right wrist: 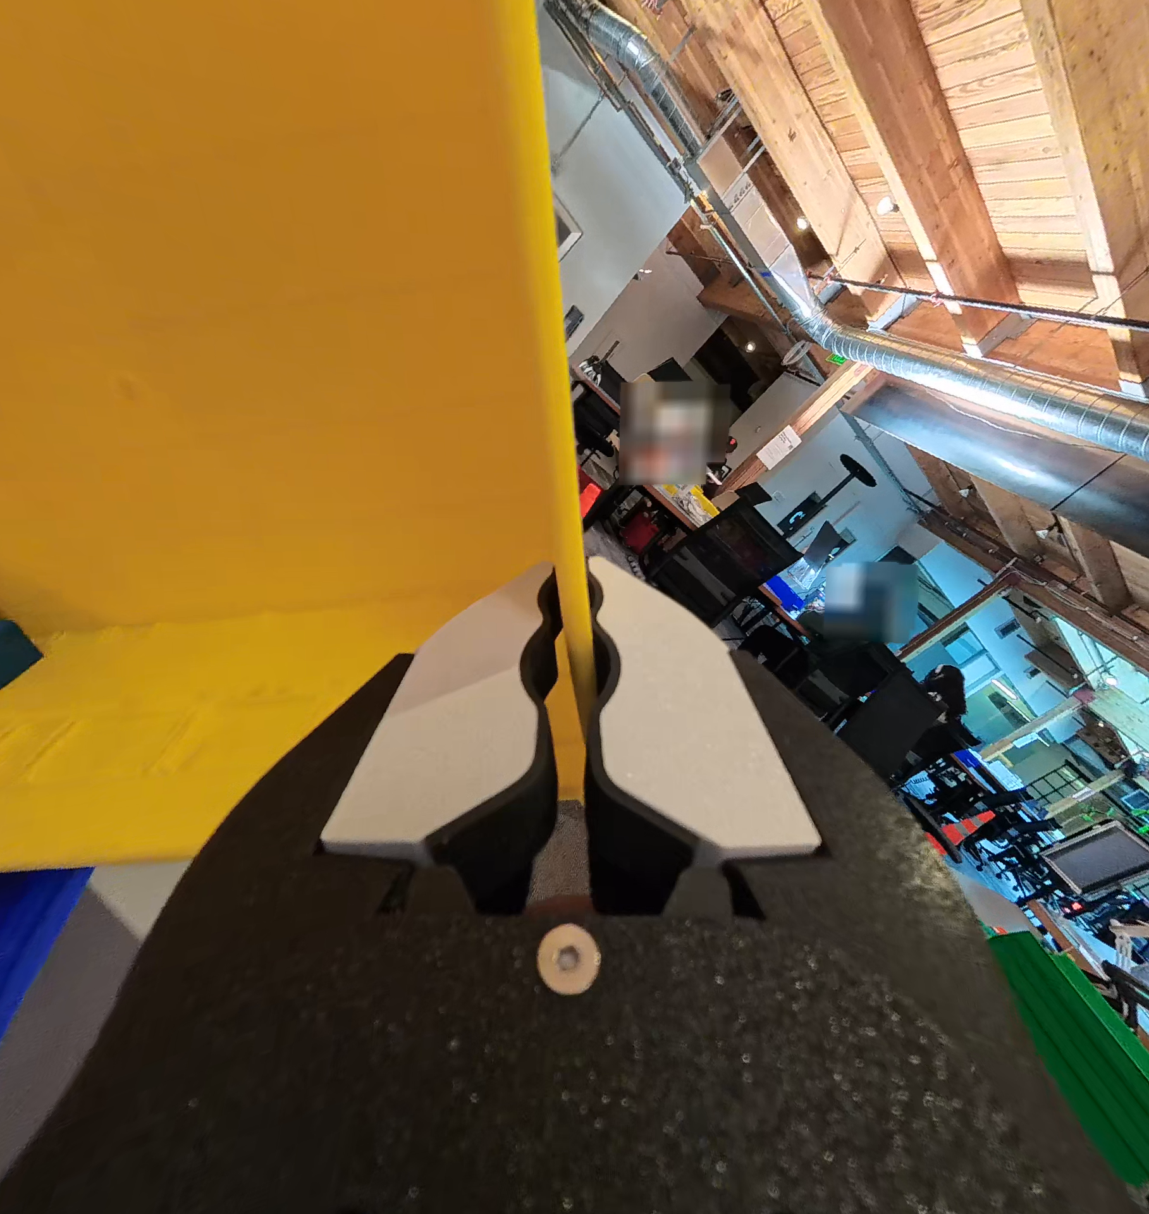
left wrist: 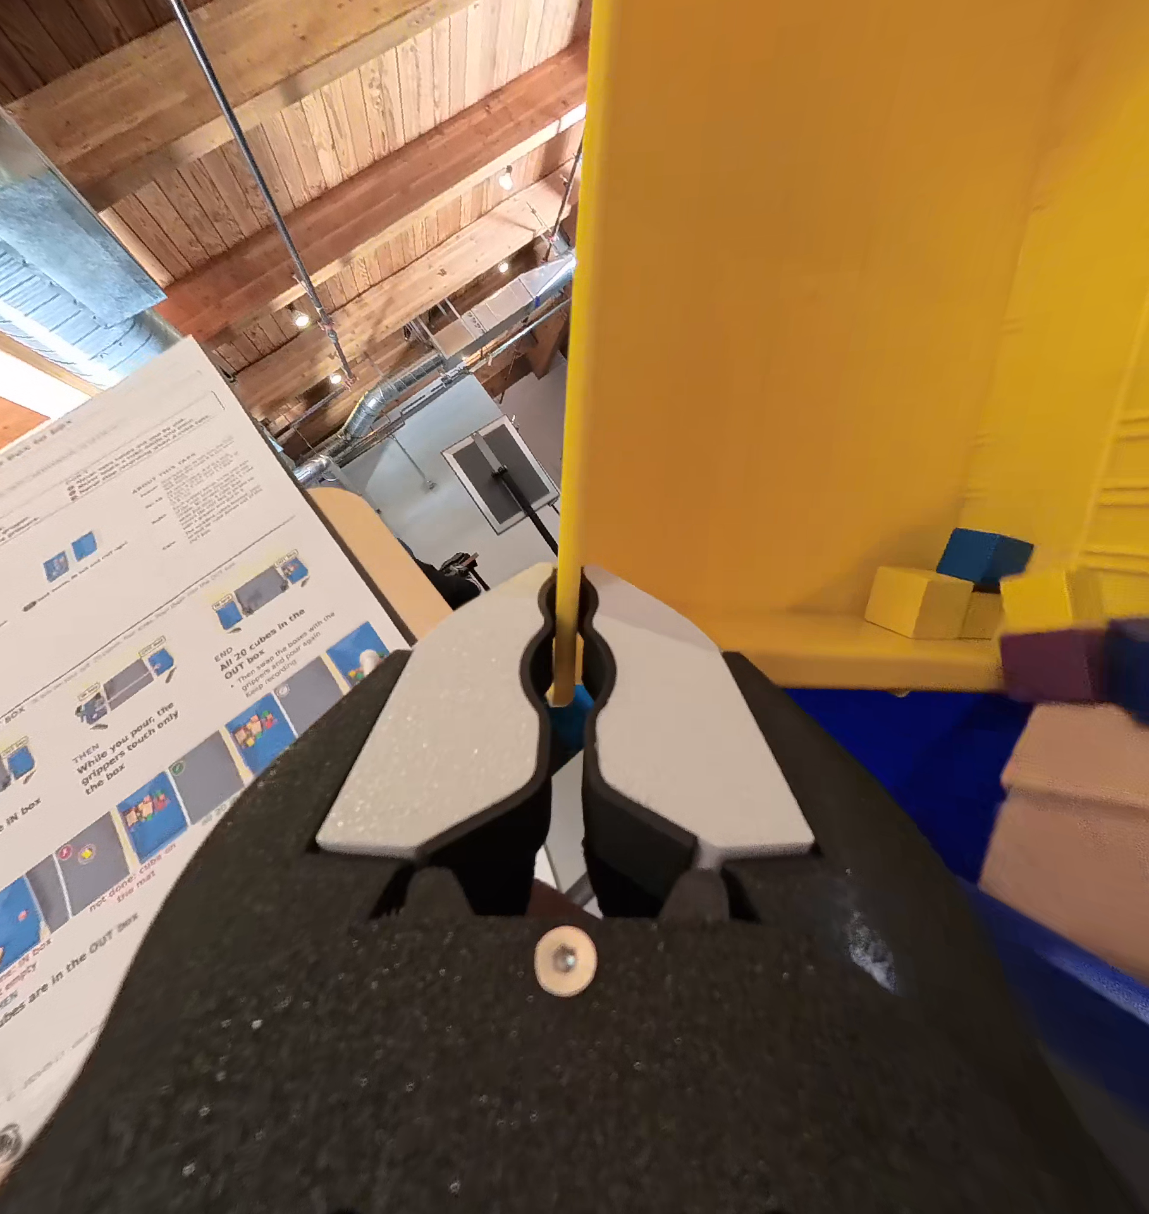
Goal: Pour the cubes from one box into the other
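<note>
Yellow plastic fills both wrist views — the yellow box (left wrist: 788, 328) is tipped steeply up, its thin side walls running straight ahead of each gripper. The left gripper (left wrist: 568, 630) is clamped on one wall edge, the right gripper (right wrist: 575, 630) on the opposite one, so the box hangs between the two, carried by its rims alone.

To the right of the left gripper, a few cubes sit against the lower inner wall of the box: a yellow cube (left wrist: 913, 601) and a blue cube (left wrist: 982, 555), with a purple cube (left wrist: 1051, 663) blurred just past the lip, apparently tumbling out. Below it lies the blue box (left wrist: 900, 755), which already holds tan cubes (left wrist: 1084, 821). Left of the right gripper, one dark blue cube (right wrist: 0, 653) shows on the yellow floor of the box.

The box looks light and fairly stiff, yet its walls are thin and smooth, so they may flex a little and could slip between the pads if the tilt gets rough. The rims, roughly midway along opposite sides, seem the sensible place to hold, since both sides then turn together. The cubes look like small painted wood — hard, light, ready to slide and bounce on smooth plastic, so a slow tilt with the lip kept close over the blue box should stop strays.

A printed instruction sheet (left wrist: 131, 624) stands off to the left of the left gripper.
</note>
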`<state>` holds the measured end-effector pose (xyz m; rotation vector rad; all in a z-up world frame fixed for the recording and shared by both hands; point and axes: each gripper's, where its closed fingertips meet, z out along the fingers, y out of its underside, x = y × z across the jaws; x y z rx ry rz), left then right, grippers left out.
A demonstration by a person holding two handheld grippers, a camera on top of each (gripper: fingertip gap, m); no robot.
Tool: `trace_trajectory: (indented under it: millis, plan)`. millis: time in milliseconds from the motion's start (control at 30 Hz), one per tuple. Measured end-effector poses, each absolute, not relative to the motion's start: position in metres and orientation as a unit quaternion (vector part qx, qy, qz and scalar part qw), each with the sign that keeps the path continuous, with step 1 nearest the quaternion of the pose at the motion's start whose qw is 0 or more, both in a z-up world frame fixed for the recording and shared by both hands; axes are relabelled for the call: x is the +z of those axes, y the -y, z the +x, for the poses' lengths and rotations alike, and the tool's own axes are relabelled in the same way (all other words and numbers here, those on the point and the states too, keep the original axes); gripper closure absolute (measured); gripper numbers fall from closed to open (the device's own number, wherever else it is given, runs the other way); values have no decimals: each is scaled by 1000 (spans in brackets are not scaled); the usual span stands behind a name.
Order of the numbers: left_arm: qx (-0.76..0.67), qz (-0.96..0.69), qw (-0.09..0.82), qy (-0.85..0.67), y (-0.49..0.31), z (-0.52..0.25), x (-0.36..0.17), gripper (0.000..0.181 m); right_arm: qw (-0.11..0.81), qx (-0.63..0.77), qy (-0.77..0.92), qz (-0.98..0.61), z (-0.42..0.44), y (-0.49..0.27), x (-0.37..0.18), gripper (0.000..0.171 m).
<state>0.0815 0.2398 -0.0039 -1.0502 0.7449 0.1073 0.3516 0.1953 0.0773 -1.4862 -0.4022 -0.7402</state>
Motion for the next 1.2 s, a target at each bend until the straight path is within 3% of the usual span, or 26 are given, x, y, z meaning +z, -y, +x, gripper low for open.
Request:
trace_trajectory:
  millis: [300,767,1000,1200]
  plan:
    - [82,-395,867,-292,-208,81,50,179,741,-372,162,-536,339,-149,157,166]
    - [76,-416,864,-273,-200,55,84,179,750,-349,160,-538,314,-145,189,166]
    - [83,-506,814,-273,-161,-71,143,177,694,-262,257,-619,191,-168,253,167]
    - [102,-683,699,-185,-105,-278,89,178,545,-175,438,-693,-37,-212,190,168]
